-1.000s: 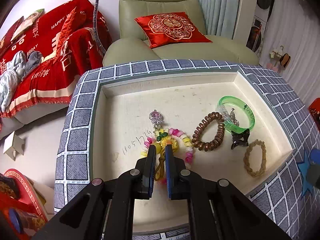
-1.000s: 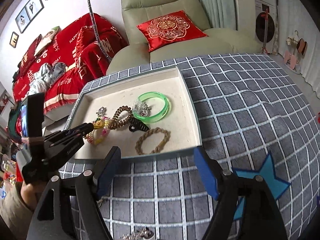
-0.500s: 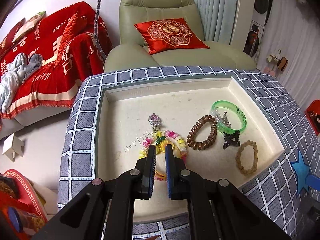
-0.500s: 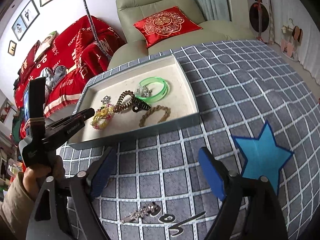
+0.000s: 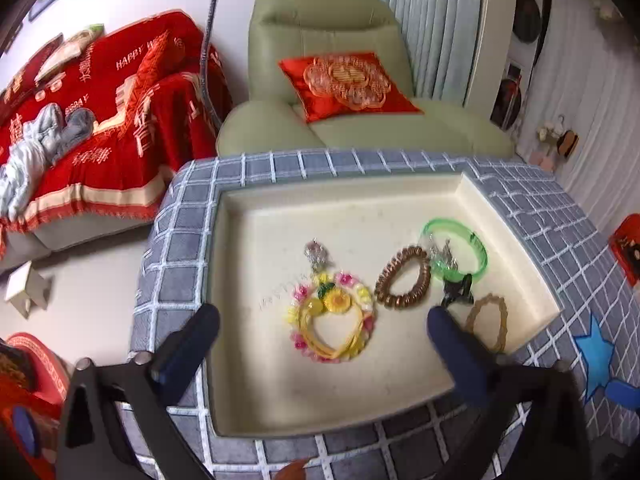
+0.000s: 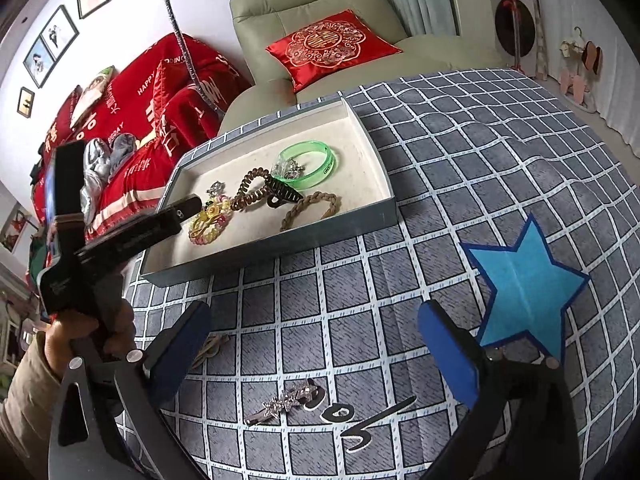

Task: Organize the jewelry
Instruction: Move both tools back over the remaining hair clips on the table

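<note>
In the cream tray (image 5: pixel 224 320) lie a flower-bead bracelet (image 5: pixel 332 320) ringed with a yellow tie, a silver charm (image 5: pixel 318 252), a brown coil tie (image 5: pixel 404 278), a green bangle (image 5: pixel 456 248), a black claw clip (image 5: pixel 456 290) and a tan braided tie (image 5: pixel 486 320). My left gripper (image 5: pixel 322 320) hovers over the flower bracelet, its jaws opening wide with nothing pressed between them. My right gripper (image 6: pixel 314 316) hangs over the checked cloth, its jaws opening too. A silver star hair clip (image 6: pixel 288 398) lies on the cloth under it. The left gripper (image 6: pixel 188 206) shows side-on at the tray (image 6: pixel 280 248).
A blue star patch (image 6: pixel 524 280) sits on the grey checked cloth (image 6: pixel 460 152) to the right. A tan tie (image 6: pixel 210 348) peeks out beside my right gripper's left finger. Behind the table stand a green armchair (image 5: pixel 328 60) with a red cushion and a red-covered sofa (image 5: pixel 100 120).
My left gripper's jaws went from shut to wide apart above the flower bracelet. The right gripper drew back from the tray, spread wider, and the silver clip came into its view.
</note>
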Motion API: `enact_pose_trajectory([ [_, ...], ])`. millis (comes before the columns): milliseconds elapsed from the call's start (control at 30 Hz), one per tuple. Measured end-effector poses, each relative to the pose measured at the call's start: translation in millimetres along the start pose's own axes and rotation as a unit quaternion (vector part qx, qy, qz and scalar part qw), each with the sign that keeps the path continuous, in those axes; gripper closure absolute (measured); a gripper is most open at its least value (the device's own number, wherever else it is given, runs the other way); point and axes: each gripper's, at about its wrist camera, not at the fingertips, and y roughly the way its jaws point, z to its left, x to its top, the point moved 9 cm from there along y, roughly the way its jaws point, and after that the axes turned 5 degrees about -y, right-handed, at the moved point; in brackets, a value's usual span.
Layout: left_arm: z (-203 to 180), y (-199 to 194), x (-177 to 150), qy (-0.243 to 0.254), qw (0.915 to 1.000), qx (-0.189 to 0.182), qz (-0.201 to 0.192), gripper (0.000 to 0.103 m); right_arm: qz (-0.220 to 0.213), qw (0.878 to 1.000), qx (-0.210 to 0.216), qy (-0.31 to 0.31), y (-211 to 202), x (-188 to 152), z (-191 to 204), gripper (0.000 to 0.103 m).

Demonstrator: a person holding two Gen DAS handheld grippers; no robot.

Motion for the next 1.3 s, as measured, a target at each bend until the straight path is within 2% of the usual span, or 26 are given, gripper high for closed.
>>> enact_pose_trajectory([
  [233, -1.5, 3.1, -12.7, 0.025, 0.9996, 0.009, -0.013, 0.0, -0.001, 1.0, 0.0, 0.005, -4.3, -8.4, -2.2, 0.0],
  [433, 3.4, -10.5, -46.3, 0.042, 0.9988, 0.021, -0.017, 0.0, 0.018, 1.0, -0.002, 0.01, -7.7, -23.4, -6.9, 0.0],
  [667, 16.9, -15.4, -99.8, 0.027, 0.9991, -0.011, 0.031, 0.0, 0.052, 0.998, -0.012, 0.015, -5.9, -59.2, -9.5, 0.0],
  [833, 21.4, -20.3, -128.9, 0.043, 0.9983, -0.002, 0.039, 0.0, 0.07, 0.997, -0.028, 0.002, -1.6, -78.6, -0.8, 0.0],
  [1067, 25.7, -36.7, -128.9, 0.039, 0.9985, -0.002, 0.037, 0.0, 0.078, 0.996, -0.045, -0.009, 7.2, -84.4, 17.6, 0.0],
  [1300, 33.0, -34.9, -129.7, 0.031, 0.9985, -0.008, 0.044, 0.0, 0.071, 0.995, -0.068, -0.01, 17.0, -83.2, 27.7, 0.001],
])
